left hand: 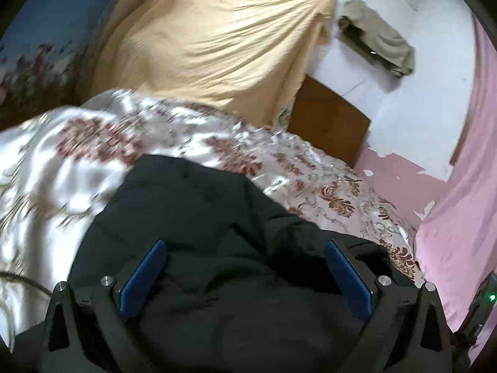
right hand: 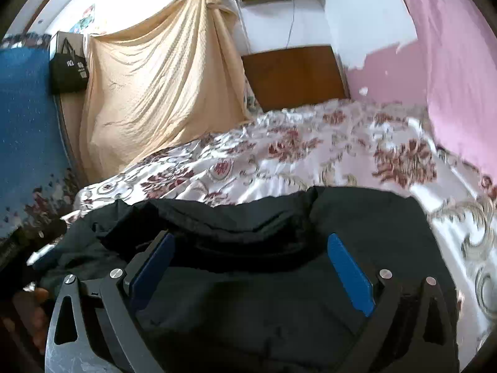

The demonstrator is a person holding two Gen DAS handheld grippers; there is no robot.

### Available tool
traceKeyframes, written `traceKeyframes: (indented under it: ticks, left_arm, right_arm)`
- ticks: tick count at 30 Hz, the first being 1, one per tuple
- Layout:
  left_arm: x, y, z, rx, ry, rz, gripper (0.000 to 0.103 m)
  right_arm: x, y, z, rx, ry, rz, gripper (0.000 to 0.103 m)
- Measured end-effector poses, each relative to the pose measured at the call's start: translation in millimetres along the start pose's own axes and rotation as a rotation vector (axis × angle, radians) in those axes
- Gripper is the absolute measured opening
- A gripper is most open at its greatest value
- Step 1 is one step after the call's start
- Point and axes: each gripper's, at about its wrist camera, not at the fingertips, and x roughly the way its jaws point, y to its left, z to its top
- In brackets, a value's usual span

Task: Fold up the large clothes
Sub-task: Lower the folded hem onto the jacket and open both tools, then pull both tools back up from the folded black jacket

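A bulky black padded coat (left hand: pixel 217 248) lies bunched on a bed covered by a shiny white quilt with red flowers (left hand: pixel 77 155), at the end away from the brown wooden headboard (right hand: pixel 295 74). The left tongs (left hand: pixel 245 276) and right tongs (right hand: pixel 250 270) both stand spread wide above the coat, pinching nothing. Folding looks begun but untidy; squaring remains. Only the right view shows a black tote bag (right hand: pixel 68 71) beside the headboard's tan drape (right hand: pixel 161 93).
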Motion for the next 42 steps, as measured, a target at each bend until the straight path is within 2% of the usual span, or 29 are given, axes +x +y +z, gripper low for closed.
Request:
traceKeyframes:
  ticks: [4,8,13,17,22,27,31,37,42]
  left_arm:
    - [-20,6,-3,-0.002,0.081,0.029,0.103]
    - [-57,10,-3,0.023,0.119,0.082,0.103]
    - [-121,25,7,0.011,0.154,0.107,0.103]
    - [-189,23,7,0.103,0.147,0.143,0.103]
    - [-263,17,-21,0.198,0.200,0.155,0.103]
    - [-307,12,-58,0.258,0.253,0.162,0.103]
    - [-334,7,-81,0.255,0.291,0.153,0.103]
    - [-369,-4,-113,0.281,0.308,0.133,0.103]
    - [-385,-7,-137,0.314,0.345,0.119,0.103]
  right_arm:
    - [-10,-4,0,0.036,0.104,0.032,0.097]
    - [-27,-3,-3,0.043,0.213,0.054,0.097]
    - [-98,0,-3,-0.029,0.237,0.070,0.097]
    - [-169,3,-1,-0.091,0.246,0.086,0.098]
    - [-254,11,-17,-0.199,0.293,0.089,0.100]
    - [-316,16,-44,-0.280,0.339,0.081,0.100]
    - [-361,16,-65,-0.299,0.342,0.072,0.100]
    - [-405,15,-88,-0.316,0.335,0.076,0.100]
    - [-424,15,-106,-0.328,0.349,0.078,0.100]
